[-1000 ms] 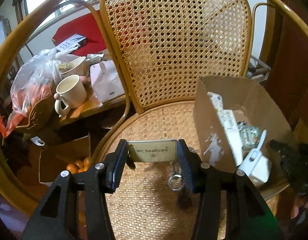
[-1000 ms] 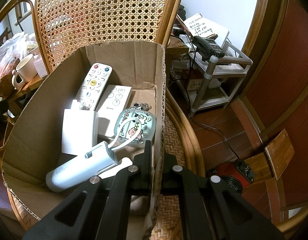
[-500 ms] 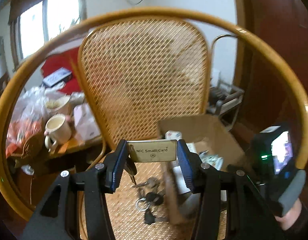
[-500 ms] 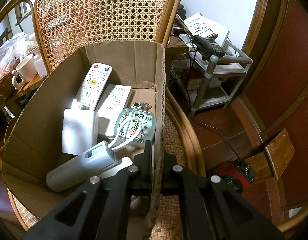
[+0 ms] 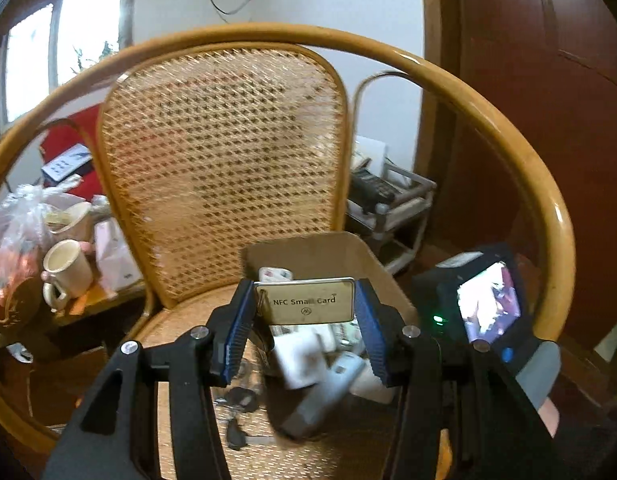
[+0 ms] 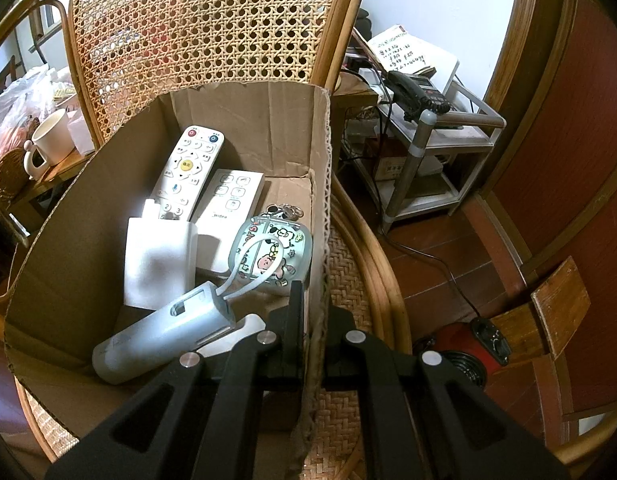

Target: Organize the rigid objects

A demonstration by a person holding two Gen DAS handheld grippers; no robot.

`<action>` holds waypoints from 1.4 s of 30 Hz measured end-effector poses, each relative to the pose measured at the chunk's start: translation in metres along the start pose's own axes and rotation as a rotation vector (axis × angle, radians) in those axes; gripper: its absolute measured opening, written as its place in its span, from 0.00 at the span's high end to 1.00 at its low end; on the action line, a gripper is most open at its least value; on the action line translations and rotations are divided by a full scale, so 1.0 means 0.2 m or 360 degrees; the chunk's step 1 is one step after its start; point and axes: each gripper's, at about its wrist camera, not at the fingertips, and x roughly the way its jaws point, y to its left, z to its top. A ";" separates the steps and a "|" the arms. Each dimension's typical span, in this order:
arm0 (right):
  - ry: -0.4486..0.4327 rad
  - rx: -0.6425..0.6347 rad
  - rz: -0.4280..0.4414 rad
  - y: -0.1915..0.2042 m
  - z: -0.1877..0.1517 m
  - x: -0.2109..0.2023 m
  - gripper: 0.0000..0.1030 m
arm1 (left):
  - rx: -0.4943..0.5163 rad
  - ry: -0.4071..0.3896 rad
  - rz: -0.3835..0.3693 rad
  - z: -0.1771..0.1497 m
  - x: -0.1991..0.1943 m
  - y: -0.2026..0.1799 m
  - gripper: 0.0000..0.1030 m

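Note:
My left gripper (image 5: 304, 306) is shut on a brass-coloured NFC card (image 5: 308, 300), held upright by its two short edges. A bunch of keys (image 5: 238, 400) dangles from the card's left corner, over the woven chair seat (image 5: 180, 320). Behind the card is the open cardboard box (image 5: 308, 254). My right gripper (image 6: 312, 320) is shut on the box's right wall (image 6: 320, 200). Inside the box lie a white remote (image 6: 188, 168), a Midea remote (image 6: 232, 208), a cartoon-printed case (image 6: 276, 256), a white holder (image 6: 156, 264) and a pale blue cylinder (image 6: 164, 336).
The rattan chair's armrest hoop (image 5: 488, 92) arcs over the box. To the left, a side table carries a mug (image 5: 66, 268) and plastic bags (image 5: 12, 240). A metal rack with a telephone (image 6: 416, 92) and a red appliance (image 6: 464, 348) stand right of the chair.
My left gripper rose and swung right with the card, lifting the keys off the seat; the box now sits straight ahead of it. The right gripper stayed still.

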 end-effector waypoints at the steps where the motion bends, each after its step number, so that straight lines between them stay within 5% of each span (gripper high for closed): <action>1: -0.0001 0.0000 -0.0001 0.00 0.00 0.00 0.93 | -0.0002 0.0023 -0.0019 -0.01 0.02 -0.01 0.52; 11: 0.0000 0.0000 0.0001 0.00 0.00 0.00 0.93 | -0.0029 0.0237 0.0019 -0.07 0.16 0.01 0.51; 14: 0.0000 0.0001 0.0000 0.00 0.00 0.00 0.93 | -0.0035 0.0217 0.0071 -0.07 0.15 0.03 0.27; 21: -0.0001 -0.0002 0.0003 0.00 0.00 0.00 0.93 | -0.0067 0.0159 0.0147 -0.04 0.10 0.14 0.05; 36: -0.0001 -0.0004 0.0006 0.01 -0.01 0.00 0.93 | -0.0191 0.0401 0.0321 -0.14 0.19 0.50 0.03; 42: -0.0002 -0.0006 0.0007 0.01 -0.01 0.01 0.93 | -0.0111 0.0517 0.0412 -0.24 0.25 0.55 0.03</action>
